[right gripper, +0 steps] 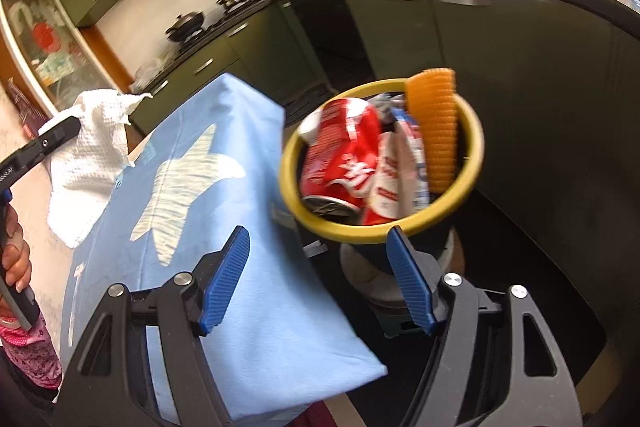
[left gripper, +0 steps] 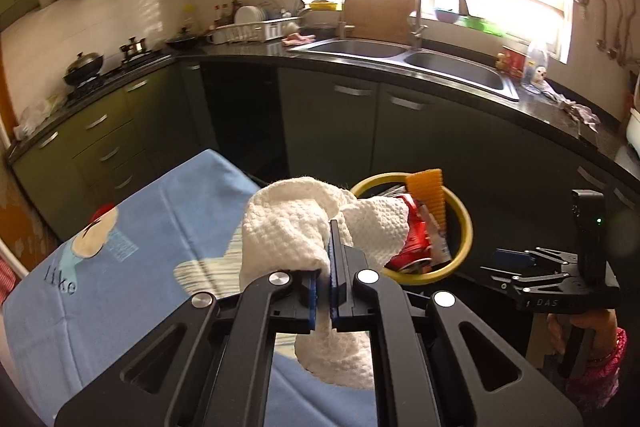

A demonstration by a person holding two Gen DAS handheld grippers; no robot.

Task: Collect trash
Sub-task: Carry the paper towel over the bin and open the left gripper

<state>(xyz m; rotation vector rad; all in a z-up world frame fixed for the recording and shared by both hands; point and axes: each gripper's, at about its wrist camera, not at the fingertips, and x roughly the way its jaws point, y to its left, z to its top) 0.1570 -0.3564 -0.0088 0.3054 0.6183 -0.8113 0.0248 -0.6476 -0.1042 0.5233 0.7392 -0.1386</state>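
From my left claw (left gripper: 324, 291) the bin (left gripper: 464, 227) sat at one o'clock, beyond the cloth-covered counter (left gripper: 160, 211); a can (right gripper: 340, 155) and wrappers (right gripper: 396, 171) lay in it.

Left wrist cam sits above the blue-clothed table (left gripper: 132, 223), facing fwd toward the sink counter (left gripper: 400, 67), close over the table's far corner. Right wrist cam looks down-fwd from off that same corner, nearer the yellow-rimmed bin (right gripper: 476, 147). Both share the bin (left gripper: 464, 227), table corner (right gripper: 248, 95) and green cabinets (right gripper: 400, 27).
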